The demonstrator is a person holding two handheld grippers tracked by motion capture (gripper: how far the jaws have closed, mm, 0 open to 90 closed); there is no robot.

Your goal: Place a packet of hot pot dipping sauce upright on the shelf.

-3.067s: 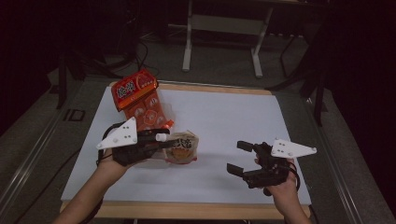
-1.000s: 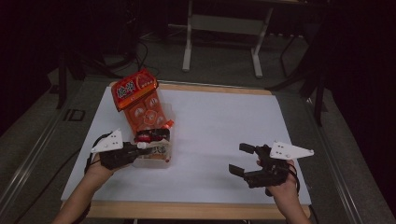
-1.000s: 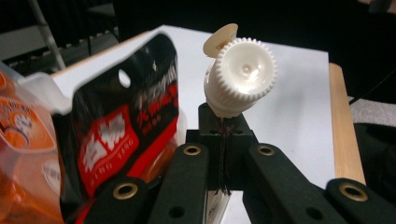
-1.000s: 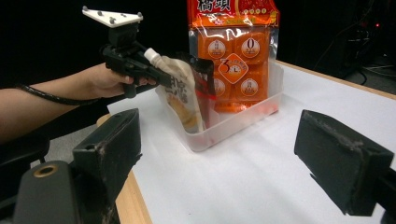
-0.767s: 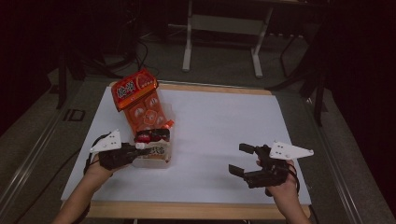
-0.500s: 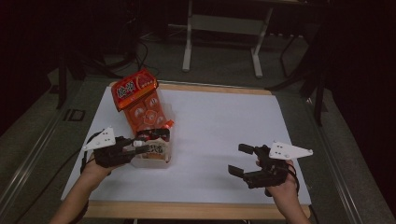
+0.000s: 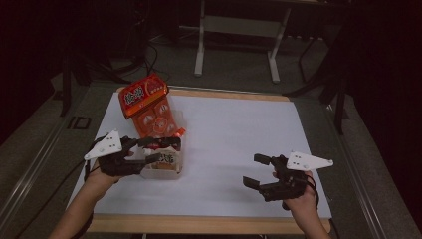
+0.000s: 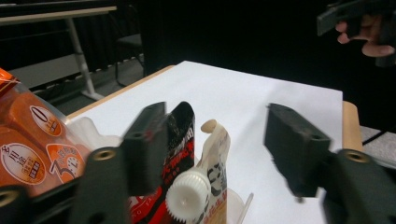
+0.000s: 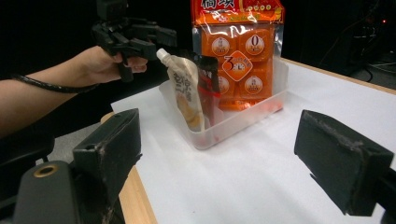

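Observation:
A clear plastic bin [image 7: 175, 168] [image 9: 243, 117] stands at the table's left. An orange snack bag [image 7: 148, 104] [image 9: 239, 44] [image 8: 28, 140] leans out of its far end. At its near end a pale spout pouch [image 9: 184, 93] with a white cap [image 8: 189, 196] stands upright next to a dark red pouch [image 8: 183, 140] [image 9: 208, 81]. My left gripper [image 7: 166, 149] [image 8: 217, 135] [image 9: 140, 39] hovers just over the pouch tops. Its jaws have just been opening, and the pads stand clear of the pouches below and between them. My right gripper [image 7: 255, 171] [image 9: 229, 154] rests open and empty at the near right.
The white tabletop [image 7: 234, 134] stretches between the bin and my right hand, with a wooden front edge [image 7: 209, 224]. Dark floor, cables and a metal stand [image 7: 234, 30] lie beyond the far edge.
The left gripper carried the spout pouch from mid-table into the bin, then opened its jaws, let go and lifted a little. The right gripper stayed put.

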